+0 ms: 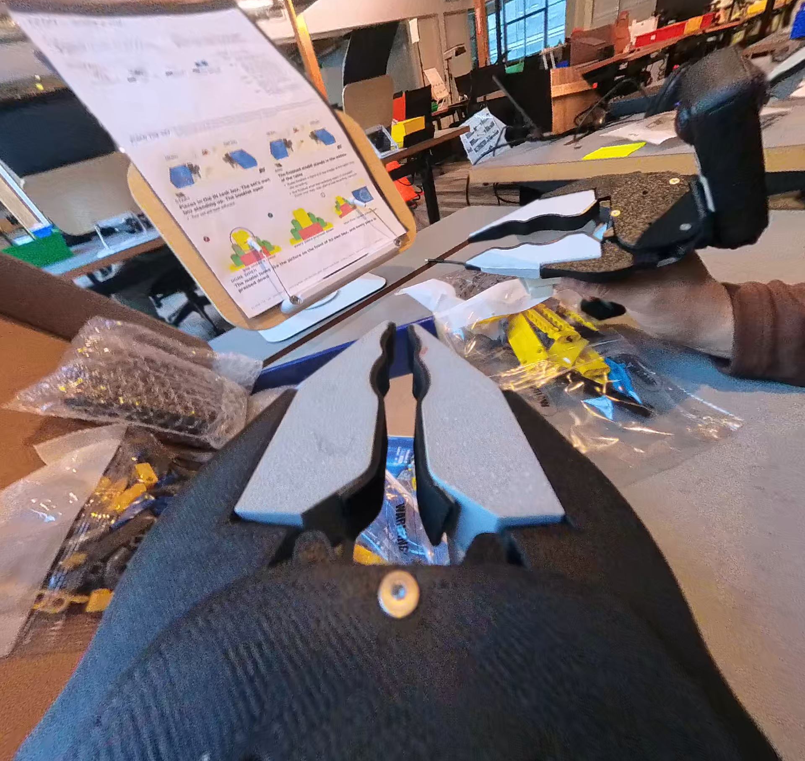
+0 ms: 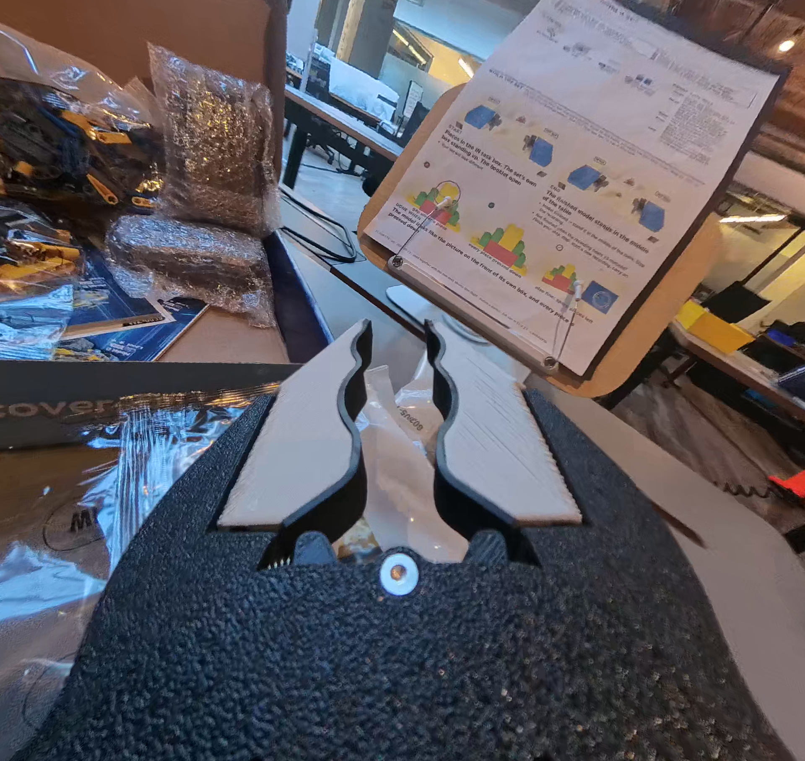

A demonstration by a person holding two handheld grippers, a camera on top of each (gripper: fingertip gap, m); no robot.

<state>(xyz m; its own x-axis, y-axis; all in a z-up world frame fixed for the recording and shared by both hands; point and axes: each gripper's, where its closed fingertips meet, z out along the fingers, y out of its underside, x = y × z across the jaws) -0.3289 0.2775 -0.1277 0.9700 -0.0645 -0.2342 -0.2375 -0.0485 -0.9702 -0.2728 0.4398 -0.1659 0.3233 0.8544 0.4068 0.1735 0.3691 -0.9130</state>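
My left gripper (image 1: 403,330) is shut, with only a thin slit between its fingers. It hovers over an open cardboard box (image 1: 26,369) that holds a bubble-wrapped bundle (image 1: 139,382) and a clear bag of yellow and dark parts (image 1: 109,500). My right gripper (image 2: 398,326) is open, and it also shows in the left wrist view (image 1: 470,253). It sits just above a clear bag of yellow and blue parts (image 1: 557,348) on the grey table. The bag's crumpled white top (image 2: 392,417) shows between its fingers, which do not press on it.
A printed sheet on a tilted wooden stand (image 1: 244,173) (image 2: 566,199) stands close behind both grippers. The box has a blue rim (image 1: 313,365). In the right wrist view it holds bubble-wrapped bundles (image 2: 213,143), a blue booklet (image 2: 130,326) and a parts bag (image 2: 65,143). A hand (image 1: 662,304) holds the right gripper. My hands' fingertips stand some 20 centimetres from each other.
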